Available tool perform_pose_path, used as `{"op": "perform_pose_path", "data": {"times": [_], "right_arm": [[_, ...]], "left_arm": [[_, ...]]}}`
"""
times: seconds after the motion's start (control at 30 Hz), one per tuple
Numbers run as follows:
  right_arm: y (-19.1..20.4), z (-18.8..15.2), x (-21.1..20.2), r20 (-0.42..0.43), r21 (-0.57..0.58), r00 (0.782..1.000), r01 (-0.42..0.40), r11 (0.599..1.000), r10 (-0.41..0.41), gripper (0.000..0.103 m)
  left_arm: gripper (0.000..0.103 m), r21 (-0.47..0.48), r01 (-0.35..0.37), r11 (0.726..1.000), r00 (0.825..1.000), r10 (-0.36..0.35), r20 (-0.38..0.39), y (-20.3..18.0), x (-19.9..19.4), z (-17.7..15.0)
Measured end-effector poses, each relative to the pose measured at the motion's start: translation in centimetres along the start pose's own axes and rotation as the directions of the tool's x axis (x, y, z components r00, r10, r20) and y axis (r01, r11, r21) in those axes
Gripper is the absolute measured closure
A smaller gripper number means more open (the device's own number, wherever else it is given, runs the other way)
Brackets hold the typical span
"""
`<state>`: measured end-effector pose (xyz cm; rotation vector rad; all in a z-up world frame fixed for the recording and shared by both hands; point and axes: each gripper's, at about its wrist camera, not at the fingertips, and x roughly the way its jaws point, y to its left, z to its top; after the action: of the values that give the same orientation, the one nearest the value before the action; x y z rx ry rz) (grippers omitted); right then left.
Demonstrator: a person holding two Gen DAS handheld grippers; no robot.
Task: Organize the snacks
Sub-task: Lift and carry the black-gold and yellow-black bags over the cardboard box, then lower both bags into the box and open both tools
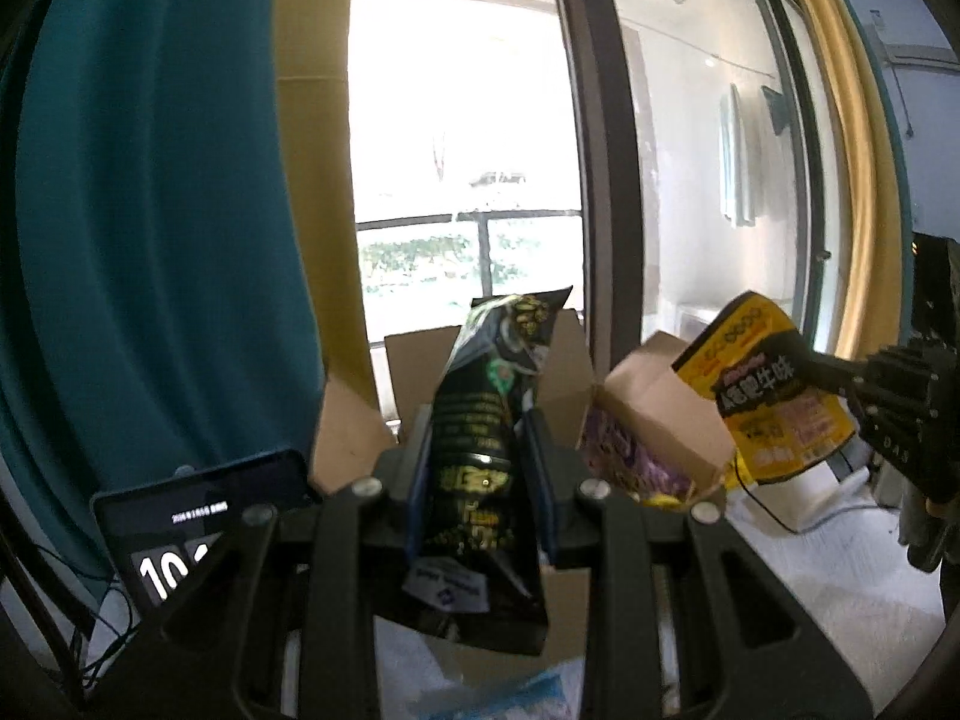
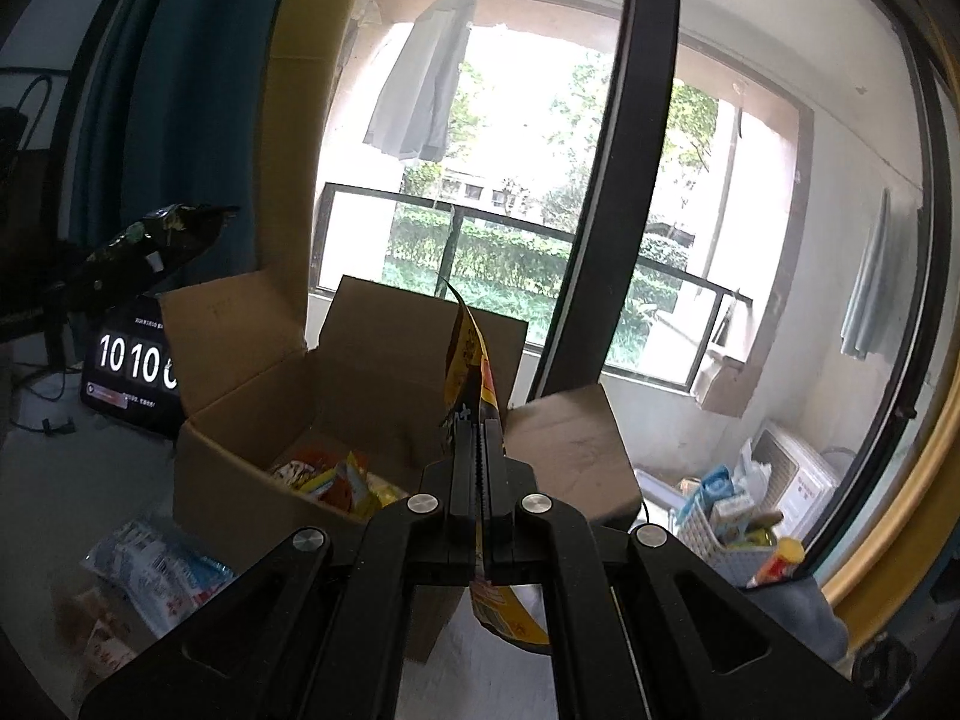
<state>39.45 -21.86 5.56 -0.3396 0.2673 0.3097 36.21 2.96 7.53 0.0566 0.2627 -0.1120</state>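
Observation:
My left gripper (image 1: 477,420) is shut on a black snack bag (image 1: 480,438) with gold print and holds it upright in front of an open cardboard box (image 1: 654,414). My right gripper (image 2: 477,420) is shut on a yellow snack bag (image 2: 465,372), seen edge-on, above the same box (image 2: 240,468). The yellow bag (image 1: 774,390) and the right gripper (image 1: 840,375) show at the right of the left wrist view. The black bag (image 2: 150,246) shows at the left of the right wrist view. Several snack packets (image 2: 336,480) lie inside the box.
A tablet showing a clock (image 2: 129,366) stands left of the box; it also shows in the left wrist view (image 1: 198,516). Blue-white packets (image 2: 156,570) lie on the table at front left. A white basket with cartons (image 2: 732,528) stands at right. A window and teal curtain (image 1: 150,210) are behind.

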Motion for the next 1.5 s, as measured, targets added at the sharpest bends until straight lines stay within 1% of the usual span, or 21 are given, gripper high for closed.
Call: {"op": "perform_pose_path", "data": {"times": [0.13, 0.3, 0.4, 0.57, 0.67, 0.73, 0.8, 0.87, 0.9, 0.93, 0.97, 1.07, 1.33, 1.5], "right_arm": [[-0.1, 1.0, 1.9, 0.014, -0.006, 1.0, -0.018, 1.0, 0.018, 0.102], [0.0, 2.7, 4.6, 0.035, -0.008, 0.998, -0.048, 0.999, 0.049, 0.102], [0.0, 3.5, 6.4, 0.037, 0.0, 0.997, -0.069, 0.998, 0.069, 0.102], [-0.2, 3.8, 9.5, 0.021, 0.021, 0.996, -0.088, 0.996, 0.088, 0.102], [-0.7, 3.5, 11.8, -0.008, 0.053, 0.996, -0.09, 0.995, 0.09, 0.102], [-1.1, 3.2, 13.1, -0.03, 0.079, 0.995, -0.094, 0.992, 0.097, 0.102], [-1.9, 2.7, 14.5, -0.059, 0.12, 0.992, -0.105, 0.987, 0.113, 0.102], [-2.5, 2.4, 15.7, -0.09, 0.149, 0.99, -0.098, 0.984, 0.112, 0.102], [-2.6, 2.2, 16.2, -0.104, 0.157, 0.99, -0.082, 0.984, 0.099, 0.102], [-2.8, 2.1, 16.4, -0.112, 0.162, 0.989, -0.074, 0.984, 0.093, 0.102], [-2.9, 2.0, 16.4, -0.118, 0.167, 0.989, -0.069, 0.984, 0.089, 0.102], [-2.9, 2.1, 16.0, -0.12, 0.165, 0.99, -0.056, 0.985, 0.076, 0.1], [-2.8, 1.8, 15.0, -0.126, 0.16, 0.989, -0.058, 0.986, 0.078, 0.1], [-2.5, 1.7, 14.2, -0.129, 0.153, 0.988, -0.063, 0.986, 0.083, 0.1]], "left_arm": [[0.074, -0.01, -0.029, 1.0, 1.0, 0.029, 0.005, 0.4, 2.0, 0.7], [0.074, -0.013, -0.074, 0.997, 0.997, 0.074, -0.007, 0.6, 5.0, 0.6], [0.074, -0.027, -0.081, 0.996, 0.997, 0.081, -0.02, 0.8, 6.7, 0.3], [0.073, -0.031, -0.081, 0.996, 0.995, 0.079, -0.062, 1.1, 9.8, 0.1], [0.072, -0.031, -0.094, 0.995, 0.992, 0.091, -0.086, 1.3, 11.1, 0.3], [0.072, -0.047, -0.102, 0.994, 0.99, 0.097, -0.101, 1.6, 12.0, 0.3], [0.069, -0.063, -0.107, 0.992, 0.989, 0.1, -0.105, 1.8, 12.2, 0.3], [0.047, -0.072, -0.105, 0.992, 0.99, 0.098, -0.101, 1.8, 12.2, 0.6], [0.042, -0.077, -0.101, 0.992, 0.991, 0.093, -0.099, 1.9, 12.2, 0.6], [0.034, -0.081, -0.098, 0.992, 0.991, 0.09, -0.095, 1.8, 12.2, 0.7], [0.033, -0.081, -0.097, 0.992, 0.992, 0.089, -0.093, 1.8, 12.2, 0.7], [0.033, -0.08, -0.1, 0.992, 0.991, 0.092, -0.098, 1.9, 12.4, 0.5], [0.033, -0.078, -0.084, 0.993, 0.992, 0.076, -0.099, 1.6, 12.0, 0.2], [0.033, -0.083, -0.08, 0.993, 0.993, 0.071, -0.099, 1.6, 10.8, 0.1]]}}
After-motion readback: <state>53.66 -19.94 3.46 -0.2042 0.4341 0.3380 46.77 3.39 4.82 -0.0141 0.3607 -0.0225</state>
